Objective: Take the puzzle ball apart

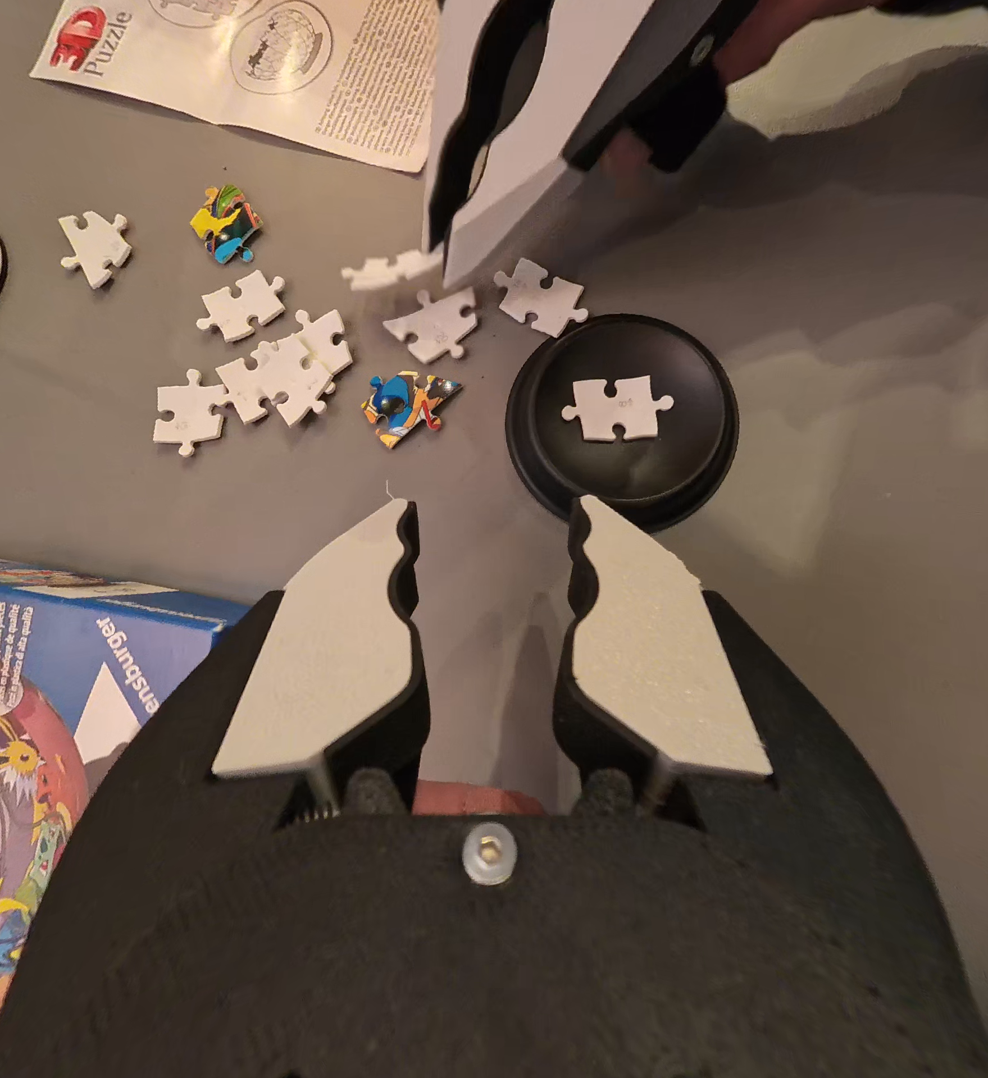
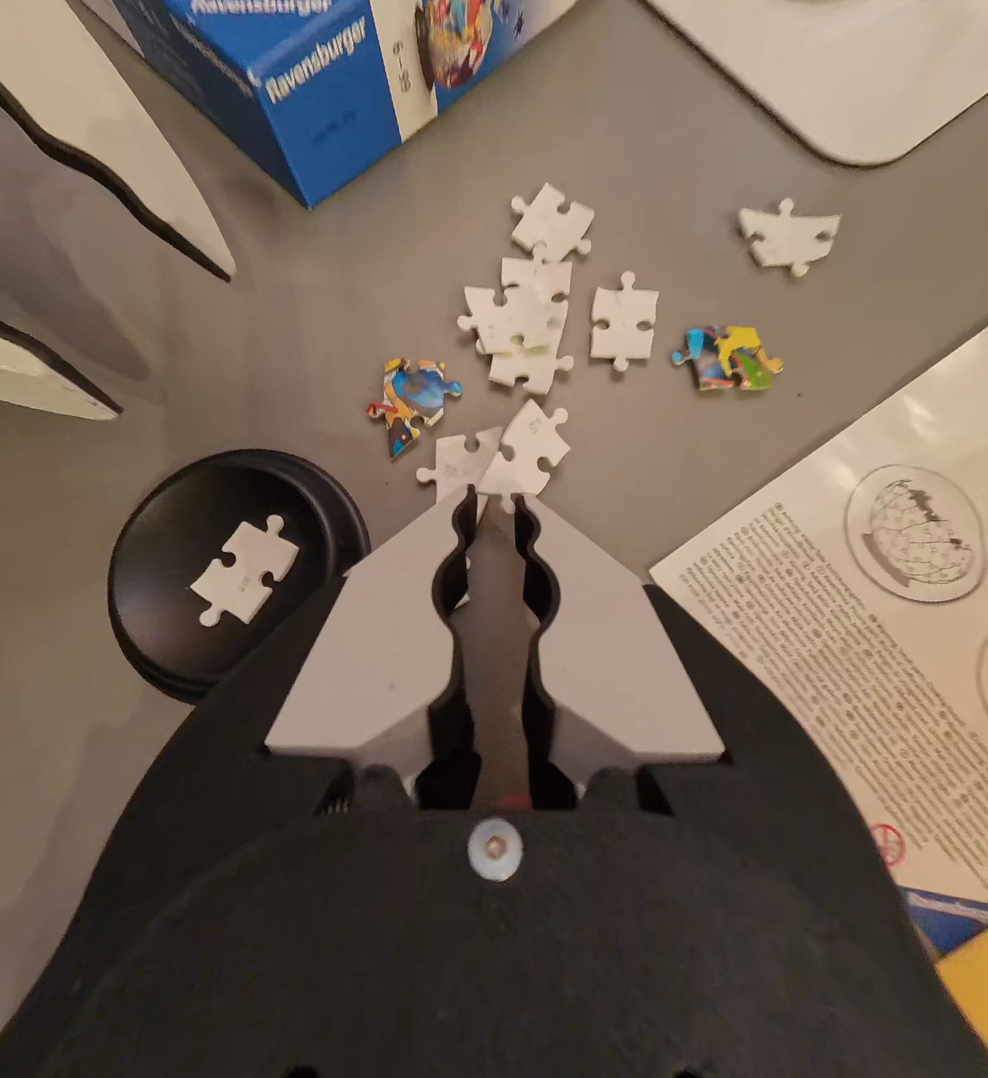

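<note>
Grey tabletop (image 1: 830, 583) holds loose white puzzle pieces (image 2: 523, 326) near its middle. Left tongs (image 1: 494, 513) gape wide, empty. Right tongs (image 2: 494, 496) pinch one white piece (image 2: 529, 449), beside a round black stand (image 2: 188, 560).

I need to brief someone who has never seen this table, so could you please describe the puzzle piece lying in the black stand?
Find the round black stand on the grey table, beside the scattered pieces. One white, face-down puzzle piece lies in its shallow hollow. It is the only piece resting inside the stand; every other lies on the bare tabletop.
</note>
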Tool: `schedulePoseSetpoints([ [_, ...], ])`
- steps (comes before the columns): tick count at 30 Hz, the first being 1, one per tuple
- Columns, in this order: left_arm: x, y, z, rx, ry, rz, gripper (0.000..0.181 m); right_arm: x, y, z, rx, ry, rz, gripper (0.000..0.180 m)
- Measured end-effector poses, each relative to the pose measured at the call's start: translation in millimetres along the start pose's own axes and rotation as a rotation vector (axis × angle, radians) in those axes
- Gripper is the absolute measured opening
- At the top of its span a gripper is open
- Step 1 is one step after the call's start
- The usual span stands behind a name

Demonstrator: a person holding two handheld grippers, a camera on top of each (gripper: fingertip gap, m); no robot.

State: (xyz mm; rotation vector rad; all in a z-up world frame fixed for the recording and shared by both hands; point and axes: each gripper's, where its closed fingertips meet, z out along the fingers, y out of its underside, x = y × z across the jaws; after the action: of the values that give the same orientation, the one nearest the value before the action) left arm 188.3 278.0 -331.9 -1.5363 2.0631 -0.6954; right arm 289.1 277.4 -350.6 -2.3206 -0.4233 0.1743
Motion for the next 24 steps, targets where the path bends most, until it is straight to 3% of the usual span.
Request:
schedulePoseSetpoints([
  [4,-3.0,2.5,-3.5,0.000,-0.010,-0.006,0.049,10.7,-27.6,-42.2,0.098,0.079,-0.038,0.010],
  [8,-7.6,4.5,-7.5,0.001,-0.022,-0.016,0.049,63.5,-46.9,-133.9,0.224,0.318,-0.022,0.010],
  [10,-7.9,4.8,-9.1,0.002,-0.023,-0.020,0.049,108.5,-26.2,-174.1,0.199,0.475,0.033,0.012],
  [12,-6.6,4.5,-10.0,0.005,-0.020,-0.020,0.049,151.6,9.1,-198.1,0.122,0.593,0.110,0.040],
  [13,-6.0,4.4,-9.9,0.006,-0.020,-0.021,0.049,163.8,23.7,-203.6,0.098,0.610,0.140,0.043],
  [15,-4.3,4.9,-8.8,0.003,-0.016,-0.023,0.049,171.6,41.2,-209.7,0.057,0.639,0.154,0.051],
  [17,-3.0,6.6,-7.9,-0.004,-0.011,-0.042,0.049,147.3,27.9,-204.2,0.103,0.581,0.097,0.050],
  [21,-0.1,4.7,-8.4,0.016,0.008,-0.064,0.048,28.6,-11.8,-140.1,0.175,0.124,-0.052,0.045],
  [24,1.7,5.3,-7.1,0.007,0.007,-0.053,0.048,-13.6,4.0,-79.4,0.050,-0.029,-0.121,0.051],
])
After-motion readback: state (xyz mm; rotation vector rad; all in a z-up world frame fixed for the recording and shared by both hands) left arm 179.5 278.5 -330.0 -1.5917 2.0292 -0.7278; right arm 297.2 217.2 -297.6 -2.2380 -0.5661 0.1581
